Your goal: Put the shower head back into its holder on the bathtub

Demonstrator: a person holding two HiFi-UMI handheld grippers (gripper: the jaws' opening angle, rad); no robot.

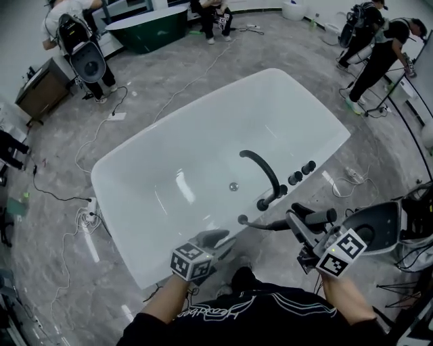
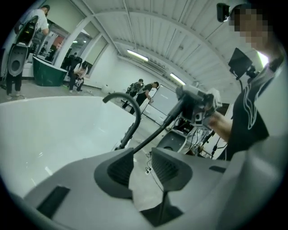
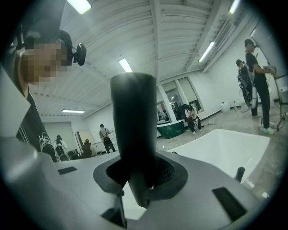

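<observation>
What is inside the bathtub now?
Only the round drain shows on the white floor of the bathtub. The black spout arches over it and hides a strip of floor beneath. The left gripper covers part of the near rim.

Grey marble floor [image 1: 203, 74]. Dark green tub [image 1: 145, 30] at the floor's top edge, with a seated person [image 1: 215, 17] just beside it. Person with backpack rig [image 1: 76, 44] in the top left corner. Wooden cabinet [image 1: 37, 91] near the left edge. Bent-over person [image 1: 379, 57] in the top right corner. White cables [image 1: 84, 145] and power strip [image 1: 90, 216] on the left side, second strip [image 1: 353, 176] on the right. Grey rounded unit [image 1: 375, 230] at the right edge, type unclear.
</observation>
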